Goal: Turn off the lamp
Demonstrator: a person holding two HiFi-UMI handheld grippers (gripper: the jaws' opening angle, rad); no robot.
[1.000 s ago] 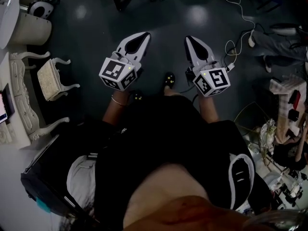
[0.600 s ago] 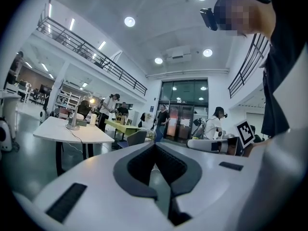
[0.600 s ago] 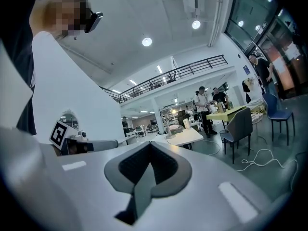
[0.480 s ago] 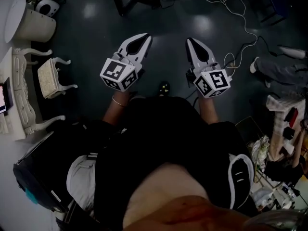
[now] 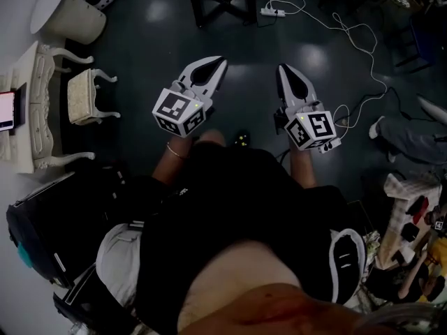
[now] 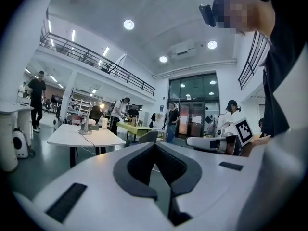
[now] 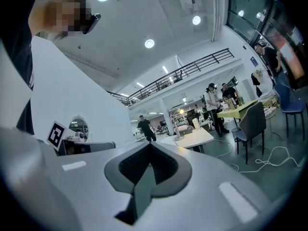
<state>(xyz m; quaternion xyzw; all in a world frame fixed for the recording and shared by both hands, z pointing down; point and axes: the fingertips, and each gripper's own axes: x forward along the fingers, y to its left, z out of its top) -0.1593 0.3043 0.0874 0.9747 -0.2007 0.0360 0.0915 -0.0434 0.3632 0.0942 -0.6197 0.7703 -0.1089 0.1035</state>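
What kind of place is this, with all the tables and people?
Probably a big open workshop or lab hall. A railed upper walkway runs overhead, people stand behind a white table, and a power strip lies on the dark floor.

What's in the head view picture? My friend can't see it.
Seen from above, a person holds out the left tongs and right tongs, both shut and empty, over a dark floor. A small white stool stands at the left; a white cable trails across the floor at the top right.
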